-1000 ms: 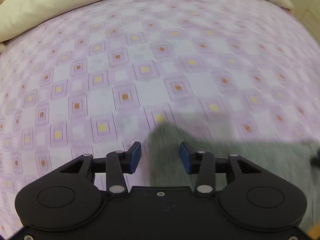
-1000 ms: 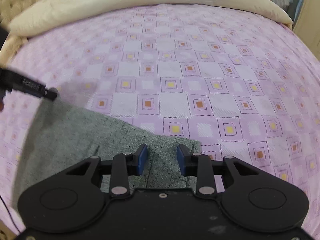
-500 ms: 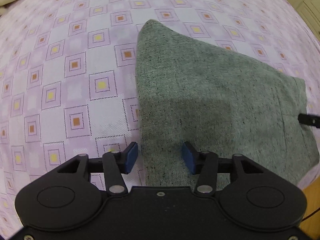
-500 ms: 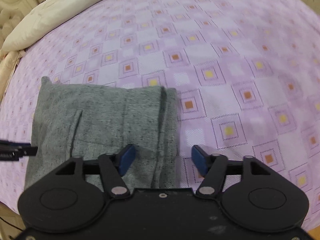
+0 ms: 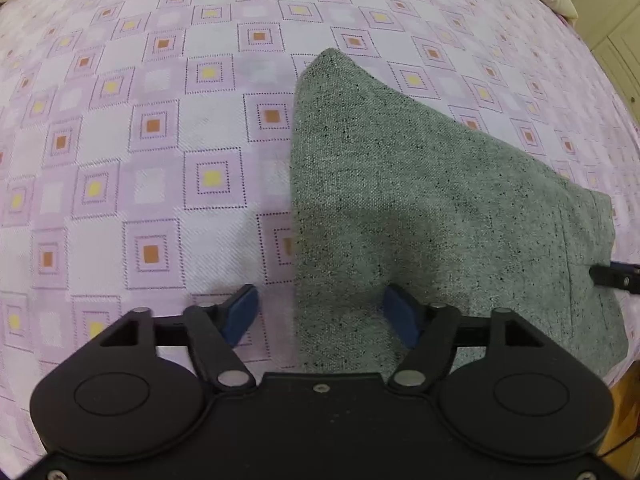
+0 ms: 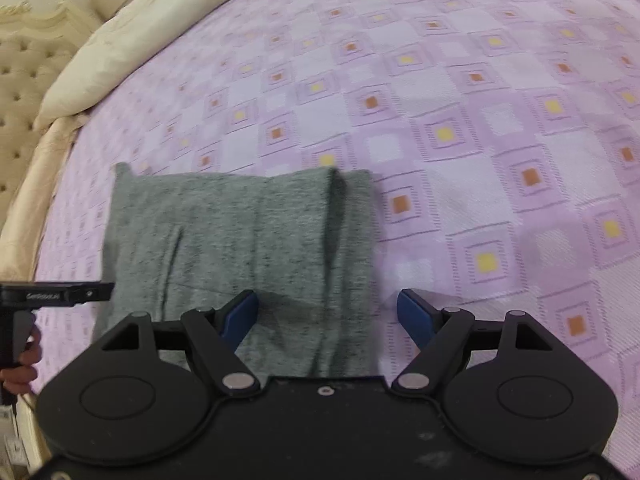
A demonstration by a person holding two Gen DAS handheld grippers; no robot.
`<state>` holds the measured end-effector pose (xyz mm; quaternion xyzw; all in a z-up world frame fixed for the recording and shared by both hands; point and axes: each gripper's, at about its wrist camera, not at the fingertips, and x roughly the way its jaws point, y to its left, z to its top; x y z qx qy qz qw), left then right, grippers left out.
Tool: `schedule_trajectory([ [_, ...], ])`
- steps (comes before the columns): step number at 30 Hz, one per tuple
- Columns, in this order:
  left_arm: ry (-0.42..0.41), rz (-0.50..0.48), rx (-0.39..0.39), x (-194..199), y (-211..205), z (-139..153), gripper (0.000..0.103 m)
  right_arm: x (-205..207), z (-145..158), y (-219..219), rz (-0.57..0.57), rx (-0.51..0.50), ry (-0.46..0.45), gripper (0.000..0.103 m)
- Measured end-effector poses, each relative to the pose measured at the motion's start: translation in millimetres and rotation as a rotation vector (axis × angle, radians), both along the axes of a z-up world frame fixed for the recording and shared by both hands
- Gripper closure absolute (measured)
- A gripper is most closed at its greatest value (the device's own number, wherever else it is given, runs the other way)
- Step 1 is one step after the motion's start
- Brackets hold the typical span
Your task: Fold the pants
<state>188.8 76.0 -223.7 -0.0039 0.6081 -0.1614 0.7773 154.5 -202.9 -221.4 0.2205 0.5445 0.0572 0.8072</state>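
- The left gripper (image 5: pixel 320 314) points steeply down over the left edge of the pants (image 5: pixel 432 216); its jaws are opening, one blue pad above the bedspread and the other above the grey cloth, neither pressing on it.
- The right gripper (image 6: pixel 328 314) stands wide apart over the right edge of the pants (image 6: pixel 240 240), its pads clear of the cloth.
- The pants lie folded into a flat grey block on the bed's purple checked bedspread (image 6: pixel 500 128), near its front edge.
- A cream pillow (image 6: pixel 120 52) lies at the far end of the bed, well apart from the pants, beside a tufted headboard (image 6: pixel 24 80).
- Pale wooden cabinet doors (image 5: pixel 612 12) stand beyond the bed's corner.
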Motion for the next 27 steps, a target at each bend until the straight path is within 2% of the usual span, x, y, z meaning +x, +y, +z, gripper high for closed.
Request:
schedule_trajectory([
  [1, 0.002, 0.011, -0.001, 0.8, -2.0, -2.0, 0.025, 1.6, -2.0, 3.1, 0.021, 0.002, -0.002, 0.020],
  [2, 0.011, 0.019, -0.018, 3.1, -4.2, -3.5, 0.017, 3.5, -2.8, 6.8, 0.037, -0.002, -0.007, 0.020],
  [5, 0.107, -0.013, -0.202, 13.1, -9.2, -6.3, 0.012, 8.6, -4.5, 10.7, 0.038, 0.018, -0.015, 0.022],
  [6, 0.123, -0.040, -0.222, 14.8, -15.3, -6.3, 0.012, 9.3, -4.7, 9.6, 0.027, 0.034, -0.015, 0.027],
  [7, 0.124, -0.076, -0.211, 14.2, -24.1, -6.8, 0.009, 9.8, -5.7, 7.2, 0.012, 0.055, -0.010, 0.030],
  [9, 0.104, -0.125, -0.174, 11.0, -35.5, -8.8, 0.003, 8.0, -7.0, 2.9, -0.016, 0.089, -0.006, 0.046],
  [10, 0.090, -0.134, -0.164, 8.6, -37.4, -8.8, 0.003, 7.1, -6.9, 1.8, -0.018, 0.106, -0.006, 0.051],
  [12, 0.072, -0.102, -0.176, 3.6, -33.9, -6.1, 0.006, 4.2, -0.5, 5.2, -0.005, 0.109, -0.014, 0.069],
  [14, 0.057, -0.009, -0.197, 0.9, -20.9, -3.0, 0.024, 1.0, 12.7, 15.0, 0.040, 0.053, -0.044, 0.073],
  [15, 0.058, 0.048, -0.215, 0.5, -12.1, -3.1, 0.026, -1.3, 20.1, 21.4, 0.065, 0.016, -0.061, 0.073],
  [17, 0.061, 0.164, -0.242, -1.5, 2.3, -4.5, 0.038, -7.8, 34.6, 32.0, 0.109, -0.045, -0.104, 0.075],
  [19, 0.045, 0.199, -0.248, -3.4, 8.5, -5.5, 0.039, -16.6, 48.2, 40.0, 0.139, -0.093, -0.147, 0.076],
  [21, 0.023, 0.170, -0.213, -8.7, 4.3, -5.0, 0.033, -24.3, 61.7, 42.3, 0.131, -0.111, -0.181, 0.077],
  [23, 0.022, 0.097, -0.179, -10.0, -4.0, -3.0, 0.030, -31.7, 68.3, 37.3, 0.083, -0.114, -0.181, 0.078],
  [27, 0.019, -0.035, -0.128, -10.6, -19.0, -2.1, 0.028, -35.6, 54.6, 11.6, 0.006, -0.200, -0.094, 0.078],
])
